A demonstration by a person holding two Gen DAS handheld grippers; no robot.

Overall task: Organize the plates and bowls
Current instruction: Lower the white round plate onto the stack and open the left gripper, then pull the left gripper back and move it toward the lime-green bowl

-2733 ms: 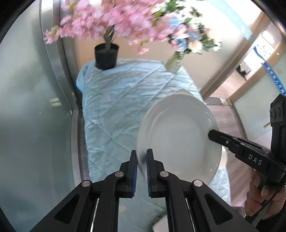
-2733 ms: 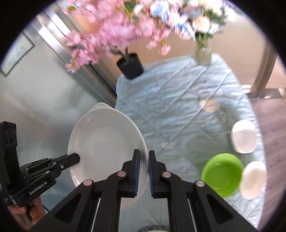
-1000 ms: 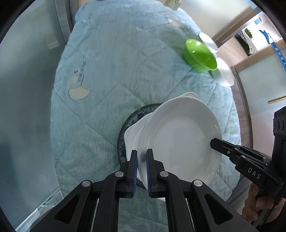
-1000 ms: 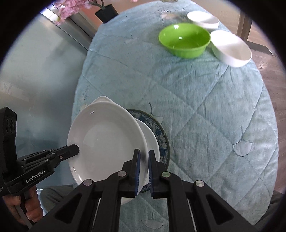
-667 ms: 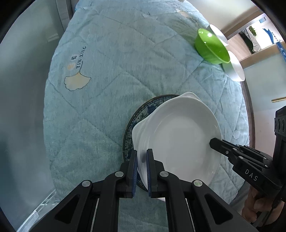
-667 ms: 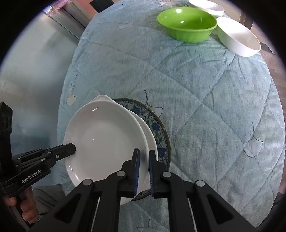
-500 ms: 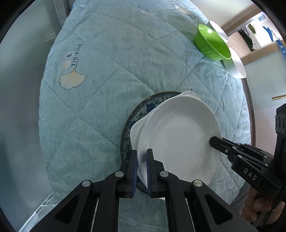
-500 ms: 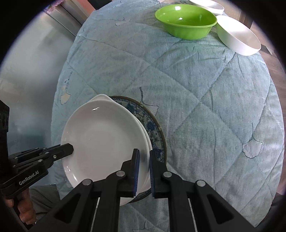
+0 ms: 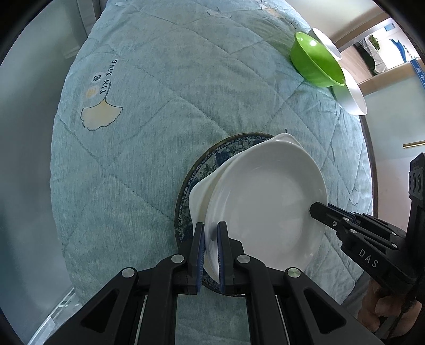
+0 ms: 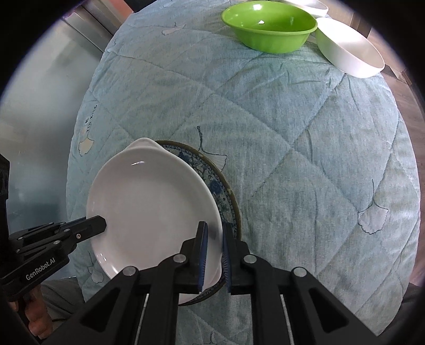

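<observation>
A white eared plate (image 9: 268, 201) (image 10: 151, 199) is held by both grippers over a second white plate (image 9: 200, 185) that lies on a blue patterned plate (image 9: 212, 156) (image 10: 225, 191). My left gripper (image 9: 211, 238) is shut on the white plate's left rim. My right gripper (image 10: 213, 238) is shut on its right rim, with its jaws slightly wider than before. The left gripper also shows in the right wrist view (image 10: 99, 224), and the right gripper in the left wrist view (image 9: 316, 209). The held plate sits almost level on the stack.
A green bowl (image 9: 316, 61) (image 10: 271, 25) stands at the far right of the light blue quilted tablecloth (image 9: 148, 148) (image 10: 305, 148). A white bowl (image 9: 350, 93) (image 10: 348, 51) sits next to it, another white bowl behind. A glass wall runs along the left.
Both grippers have lowered the white plate from mid-air down onto the plate stack. The right gripper's jaws have parted slightly on the rim.
</observation>
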